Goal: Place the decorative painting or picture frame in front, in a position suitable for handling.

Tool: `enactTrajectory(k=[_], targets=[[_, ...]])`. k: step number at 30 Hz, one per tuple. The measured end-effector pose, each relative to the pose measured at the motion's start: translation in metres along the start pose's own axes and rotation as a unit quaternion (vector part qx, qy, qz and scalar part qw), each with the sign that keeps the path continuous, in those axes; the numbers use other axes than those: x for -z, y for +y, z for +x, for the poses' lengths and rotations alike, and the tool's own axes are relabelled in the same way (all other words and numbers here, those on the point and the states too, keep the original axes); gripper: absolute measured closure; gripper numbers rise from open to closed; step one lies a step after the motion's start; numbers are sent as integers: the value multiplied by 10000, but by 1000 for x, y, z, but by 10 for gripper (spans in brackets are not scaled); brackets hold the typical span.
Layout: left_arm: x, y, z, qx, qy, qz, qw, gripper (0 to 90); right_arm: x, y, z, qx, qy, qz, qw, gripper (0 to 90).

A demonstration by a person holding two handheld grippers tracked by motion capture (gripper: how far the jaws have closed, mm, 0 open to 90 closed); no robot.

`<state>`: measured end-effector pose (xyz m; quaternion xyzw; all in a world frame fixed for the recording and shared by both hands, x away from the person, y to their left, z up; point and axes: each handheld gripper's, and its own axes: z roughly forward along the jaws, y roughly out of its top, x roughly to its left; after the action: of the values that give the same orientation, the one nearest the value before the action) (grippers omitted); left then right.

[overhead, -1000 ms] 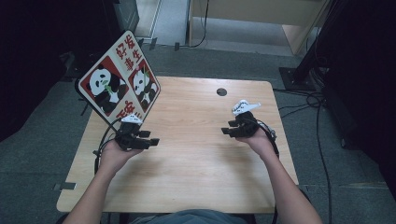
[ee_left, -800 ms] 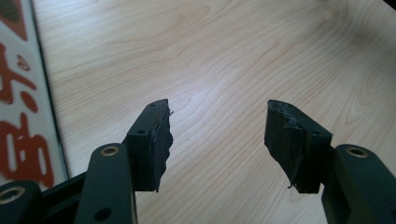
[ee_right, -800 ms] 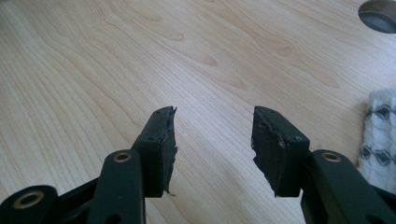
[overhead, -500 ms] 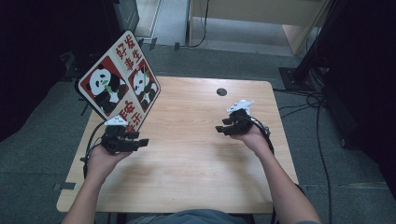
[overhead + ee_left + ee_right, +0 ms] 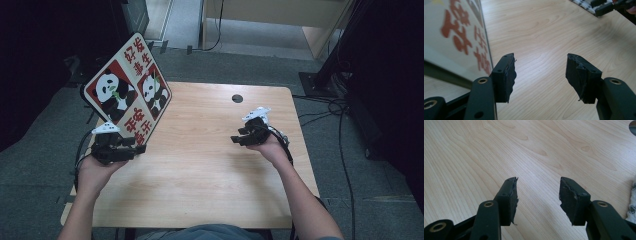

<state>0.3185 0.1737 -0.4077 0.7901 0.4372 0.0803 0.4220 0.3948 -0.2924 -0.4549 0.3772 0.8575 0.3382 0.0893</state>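
A panda-printed board with red characters leans tilted over the left edge of the wooden table. My left gripper hovers just below the board's lower corner, jaws apart and empty. In the left gripper view its open gripper has the board close at its left, not touching. My right gripper is held over the table's right half, pointing left. The right gripper view has its open gripper above bare wood with nothing between the pads.
A dark round cable hole sits near the table's far edge. Cables run across the grey carpet on the right. In the left gripper view, the other gripper appears far off at the top right.
My left gripper has drawn back toward the left front, under the board's lower corner. My right gripper has shifted a little left and nearer. Both stay open.
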Motion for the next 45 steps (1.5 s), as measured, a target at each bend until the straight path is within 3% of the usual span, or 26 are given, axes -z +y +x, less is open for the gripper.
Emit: enactTrajectory(k=[12,23,36,39,45], targets=[[25,-6,19,248,186,-141,9994,412,0,0,0,8,6,-38,10000,497],[30,-4,48,511,316,-157,9981,413,15,-9,4,-9,-23,-267,9996,497],[27,15,60,510,271,-210,9981,414,24,-22,3,-50,-147,-265,9995,492],[31,23,61,573,317,-200,9977,415,24,-24,2,-2,-183,-182,9997,490],[45,46,63,516,317,-147,9981,414,25,-24,0,-16,-188,-202,9996,488]])
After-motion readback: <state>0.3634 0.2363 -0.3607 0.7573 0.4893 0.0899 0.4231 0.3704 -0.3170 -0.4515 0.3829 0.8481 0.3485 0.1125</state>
